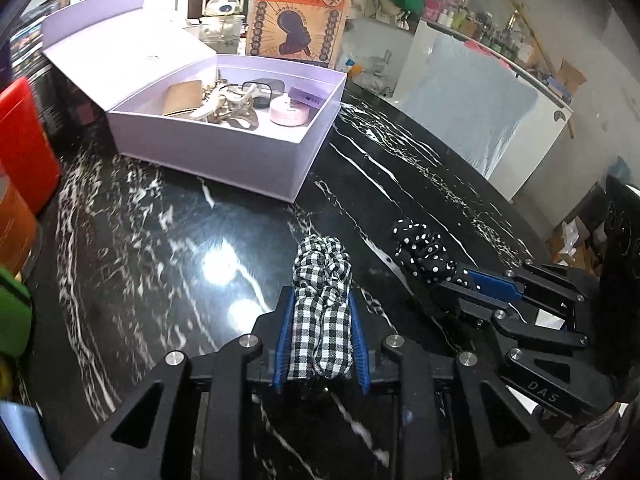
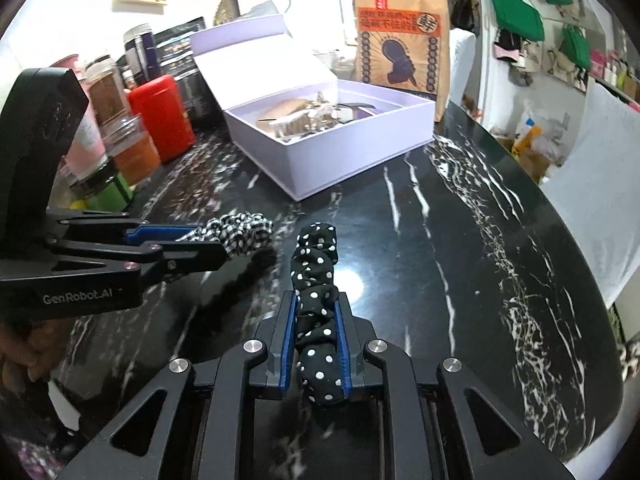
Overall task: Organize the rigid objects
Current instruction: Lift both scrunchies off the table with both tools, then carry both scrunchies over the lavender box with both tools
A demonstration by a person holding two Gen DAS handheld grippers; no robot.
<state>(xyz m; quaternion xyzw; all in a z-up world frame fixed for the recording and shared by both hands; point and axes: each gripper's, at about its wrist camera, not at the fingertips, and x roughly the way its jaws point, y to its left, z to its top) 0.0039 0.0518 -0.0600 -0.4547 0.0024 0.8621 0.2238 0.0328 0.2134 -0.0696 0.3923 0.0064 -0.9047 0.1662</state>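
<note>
left gripper pinching black-and-white gingham fabric scrunchie | right gripper pinching black white-dotted fabric scrunchie | open lilac cardboard box far left

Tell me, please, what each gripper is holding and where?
Left gripper: gingham scrunchie, pinched across its near end. Right gripper: polka-dot scrunchie, likewise.

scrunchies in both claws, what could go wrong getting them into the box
1. The left claw and right claw sit close side by side; both heading for the box at once could make them collide.
2. The box already holds clips and a pink jar, so a scrunchie may land on the pile or hang over the rim.
3. The gingham scrunchie and dotted scrunchie are soft and could snag on a pad at release.
</note>
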